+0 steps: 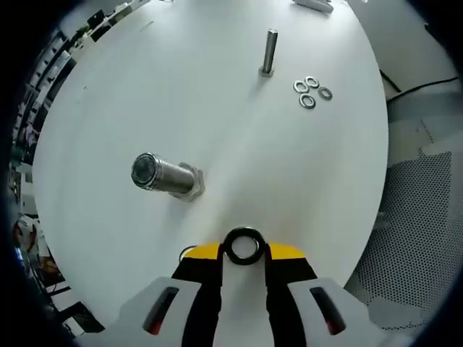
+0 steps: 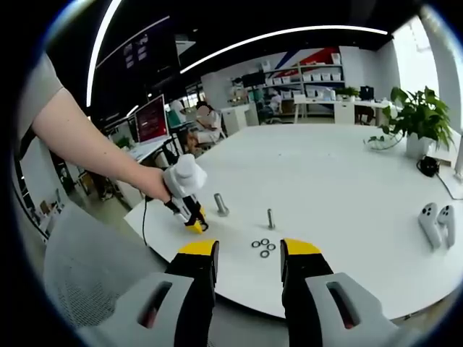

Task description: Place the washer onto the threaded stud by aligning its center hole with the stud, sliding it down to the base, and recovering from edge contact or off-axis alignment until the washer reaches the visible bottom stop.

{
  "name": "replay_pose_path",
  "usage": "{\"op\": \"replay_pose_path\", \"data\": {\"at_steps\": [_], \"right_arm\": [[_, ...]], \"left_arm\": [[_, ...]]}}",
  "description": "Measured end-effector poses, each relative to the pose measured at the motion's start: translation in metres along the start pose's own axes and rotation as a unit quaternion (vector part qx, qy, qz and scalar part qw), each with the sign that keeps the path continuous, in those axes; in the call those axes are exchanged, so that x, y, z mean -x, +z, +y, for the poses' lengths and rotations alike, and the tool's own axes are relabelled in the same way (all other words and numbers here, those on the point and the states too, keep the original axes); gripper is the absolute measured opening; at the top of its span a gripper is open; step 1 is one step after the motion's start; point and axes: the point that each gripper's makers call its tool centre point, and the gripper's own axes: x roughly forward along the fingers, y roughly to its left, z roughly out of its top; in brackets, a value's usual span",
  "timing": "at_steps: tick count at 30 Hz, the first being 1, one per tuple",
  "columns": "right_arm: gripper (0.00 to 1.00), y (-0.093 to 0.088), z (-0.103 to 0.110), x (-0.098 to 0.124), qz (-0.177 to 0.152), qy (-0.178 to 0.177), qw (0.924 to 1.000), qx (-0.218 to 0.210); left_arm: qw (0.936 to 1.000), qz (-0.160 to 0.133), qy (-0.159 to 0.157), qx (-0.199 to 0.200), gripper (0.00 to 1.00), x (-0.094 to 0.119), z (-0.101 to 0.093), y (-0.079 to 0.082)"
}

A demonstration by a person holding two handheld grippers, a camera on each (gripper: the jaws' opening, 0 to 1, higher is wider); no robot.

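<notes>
Washers: five; one (image 1: pixel 243 246) gripped between the left gripper (image 1: pixel 243 254) fingers, four loose (image 1: pixel 312 91) on the desk (image 1: pixel 289 173) at 1 o'clock.
Studs: two; large threaded stud (image 1: pixel 165 176) at 10 o'clock, thin stud (image 1: pixel 269 52) at 12, both upright.
Right gripper (image 2: pixel 246 254): fingers apart, holding nothing, well back from the desk edge.
Hidden: held washer's lower rim behind the fingers.
Controllers: two (image 2: pixel 436 220), at 3 o'clock in the right gripper view.
</notes>
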Motion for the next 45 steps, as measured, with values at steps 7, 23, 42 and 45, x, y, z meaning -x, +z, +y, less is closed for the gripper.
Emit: {"op": "replay_pose_path", "data": {"at_steps": [7, 23, 42, 45], "right_arm": [[0.36, 0.0, 0.0, 0.0, 0.0, -0.001, 1.0, 0.0], [0.36, 0.0, -0.001, 0.0, 0.002, -0.001, 1.0, 0.001], [0.36, 0.0, -0.001, 0.0, 0.001, -0.001, 1.0, 0.0], [0.36, 0.0, 0.0, -0.001, 0.001, 0.0, 1.0, 0.001]], "left_arm": [[1.0, 0.001, 0.002, 0.001, 0.19, 0.0, 0.0, 0.0], [0.9998, -0.01, -0.001, 0.019, 0.18, 0.003, 0.005, 0.008], [0.9994, -0.029, 0.015, -0.015, 0.18, 0.033, 0.015, 0.019], [0.9991, -0.034, 0.017, -0.019, 0.18, 0.039, 0.017, 0.021]]}}
